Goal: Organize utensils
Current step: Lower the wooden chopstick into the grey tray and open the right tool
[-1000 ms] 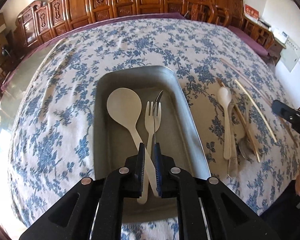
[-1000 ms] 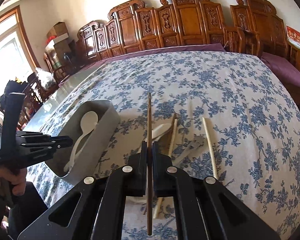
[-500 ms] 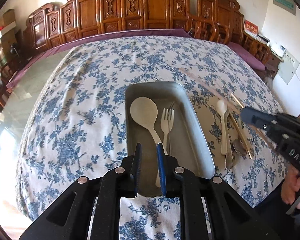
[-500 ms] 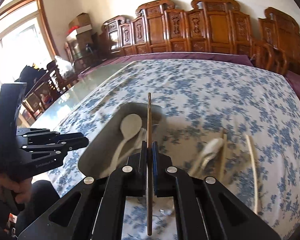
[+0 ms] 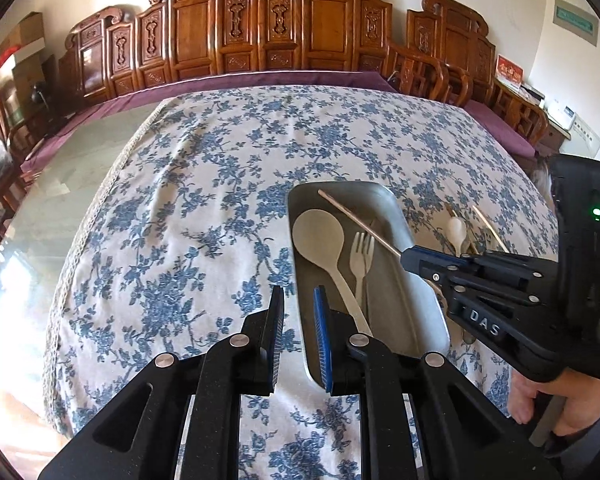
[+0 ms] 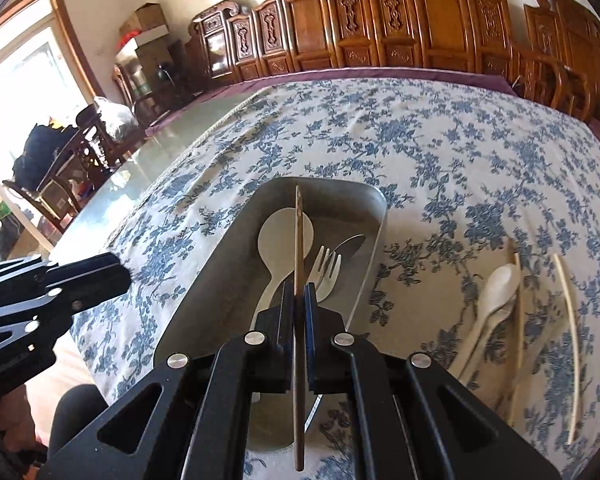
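Tray (image 6: 374, 216) holds one spoon (image 6: 278, 240), two forks (image 6: 326, 268).

Blue-flowered white tablecloth (image 5: 204, 208), grey tray (image 5: 396, 220), cream spoon (image 5: 320, 240), brown chopstick (image 6: 299, 240)

One metal tray (image 6: 374, 216). In it: one big white spoon (image 6: 278, 236), one white fork (image 6: 327, 266), one metal spoon (image 6: 350, 245). Two hand-held grippers: left hand-held gripper (image 5: 298, 334), right hand-held gripper (image 6: 299, 300), holding one chopstick (image 6: 299, 240).

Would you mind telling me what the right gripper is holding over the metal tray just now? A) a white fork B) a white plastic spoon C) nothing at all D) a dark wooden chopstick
D: the right gripper is shut on a dark chopstick that points out over the tray, where the large spoon and fork lie.
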### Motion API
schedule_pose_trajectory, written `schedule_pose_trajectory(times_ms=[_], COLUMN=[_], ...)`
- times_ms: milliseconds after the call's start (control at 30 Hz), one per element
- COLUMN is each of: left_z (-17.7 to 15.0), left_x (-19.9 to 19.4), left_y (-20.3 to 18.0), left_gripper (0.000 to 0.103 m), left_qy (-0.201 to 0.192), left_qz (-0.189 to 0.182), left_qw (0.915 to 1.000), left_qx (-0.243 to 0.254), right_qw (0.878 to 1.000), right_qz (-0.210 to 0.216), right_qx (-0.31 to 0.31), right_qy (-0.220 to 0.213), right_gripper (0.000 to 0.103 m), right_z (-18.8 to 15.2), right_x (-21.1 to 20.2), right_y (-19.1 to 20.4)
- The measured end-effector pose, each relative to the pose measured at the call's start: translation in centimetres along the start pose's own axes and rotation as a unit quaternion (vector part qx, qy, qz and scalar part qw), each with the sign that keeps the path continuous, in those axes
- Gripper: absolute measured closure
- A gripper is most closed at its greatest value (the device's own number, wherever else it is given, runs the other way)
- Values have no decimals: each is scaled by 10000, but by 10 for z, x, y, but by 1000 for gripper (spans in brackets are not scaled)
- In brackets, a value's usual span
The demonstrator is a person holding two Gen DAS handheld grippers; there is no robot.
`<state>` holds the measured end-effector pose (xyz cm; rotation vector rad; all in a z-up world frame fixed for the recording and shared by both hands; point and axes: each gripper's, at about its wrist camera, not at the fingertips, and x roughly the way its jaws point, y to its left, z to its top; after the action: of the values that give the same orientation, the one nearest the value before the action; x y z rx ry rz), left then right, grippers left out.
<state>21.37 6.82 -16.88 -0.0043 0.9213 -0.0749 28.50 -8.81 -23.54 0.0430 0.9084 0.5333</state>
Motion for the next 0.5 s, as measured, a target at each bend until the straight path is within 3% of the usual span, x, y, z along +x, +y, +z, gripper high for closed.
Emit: schedule_pose_trajectory(times_ms=[300, 500], left_z=[-1, -2], left_x=[0, 0], left_y=[12, 13], left_gripper=[89, 89], left_qy=[9, 15], left_qz=[48, 63], left_qw=[10000, 9999], left_qx=[-79, -89], right_qw=[9998, 9992], right_qz=[-15, 192], right_qx=[139, 192], right_qy=[167, 283], right_gripper=[97, 95], right_z=[1, -4], right_x=[18, 24], right_y=[6, 11])
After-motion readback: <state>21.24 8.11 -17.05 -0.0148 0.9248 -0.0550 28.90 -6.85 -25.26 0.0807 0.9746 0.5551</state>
